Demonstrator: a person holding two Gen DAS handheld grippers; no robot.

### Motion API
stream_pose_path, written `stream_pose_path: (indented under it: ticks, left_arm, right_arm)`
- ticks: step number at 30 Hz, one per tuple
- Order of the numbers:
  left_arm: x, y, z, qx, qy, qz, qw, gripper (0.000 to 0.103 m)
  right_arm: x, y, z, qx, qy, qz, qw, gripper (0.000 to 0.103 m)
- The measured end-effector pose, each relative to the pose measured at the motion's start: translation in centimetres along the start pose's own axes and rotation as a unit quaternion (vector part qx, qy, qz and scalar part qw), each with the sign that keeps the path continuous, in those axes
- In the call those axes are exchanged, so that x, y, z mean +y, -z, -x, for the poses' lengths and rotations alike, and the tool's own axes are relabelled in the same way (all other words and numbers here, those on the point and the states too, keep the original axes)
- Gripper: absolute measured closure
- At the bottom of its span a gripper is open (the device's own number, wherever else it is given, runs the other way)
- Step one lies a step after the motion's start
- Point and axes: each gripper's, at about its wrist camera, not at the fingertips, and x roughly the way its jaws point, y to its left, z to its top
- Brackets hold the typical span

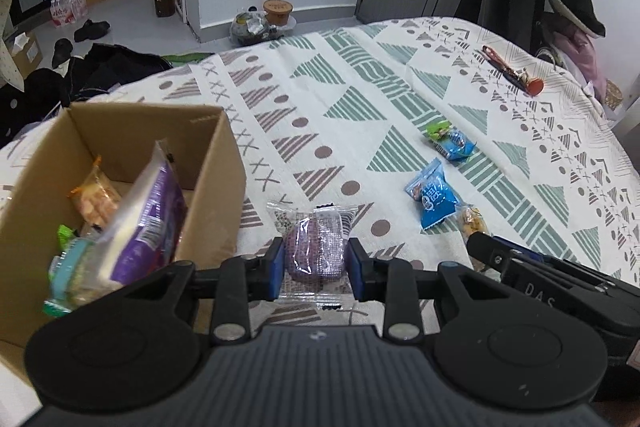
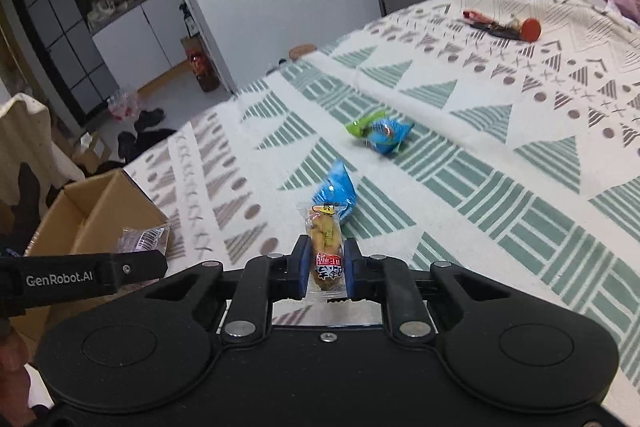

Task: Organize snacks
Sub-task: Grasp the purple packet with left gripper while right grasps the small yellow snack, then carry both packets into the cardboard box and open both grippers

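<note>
Patterned tablecloth, white with green and brown triangles, covers the table; cluttered room floor beyond its far edge. Cardboard box, open-topped, at the table's left edge, already holding a purple bag and other packets. Left gripper: fingers closed on a clear-wrapped purple snack, pressing its two sides; the box wall stands just beside it to the left, so the drop looks like a short sideways carry over the rim. Right gripper: fingers gripping a yellow snack stick, long axis pointing straight ahead along the fingers, far end touching a blue packet. Box lies well left of this gripper, beyond the left one, so the left is nearer. Loose on the cloth toward the middle: a blue-and-green packet pair. Near the far right corner: a red-capped item, unclear.
</note>
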Motion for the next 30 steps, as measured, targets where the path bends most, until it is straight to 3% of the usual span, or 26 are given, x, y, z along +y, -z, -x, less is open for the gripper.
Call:
stream_pose_path:
  ticks: [15,18,30]
  left_arm:
    - [2.2,-0.7,5.5,-0.038,0.002,-0.003,0.9993,0.072]
    - [3.1,-0.9,6.6,-0.046,0.003,-0.001,0.9989,0.072]
    - [6.4,-1.3,8.9,-0.061,0.012,0.01,0.998,0.072]
  right_arm:
    - [3.4,-1.0,4.6,-0.054,0.0,-0.001,0.999,0.086]
    - [3.8,-1.1,5.2,-0.063,-0.007,-0.027,0.998,0.086]
    - [6.8,-0.8,6.8,-0.094,0.009,-0.021,0.995,0.086]
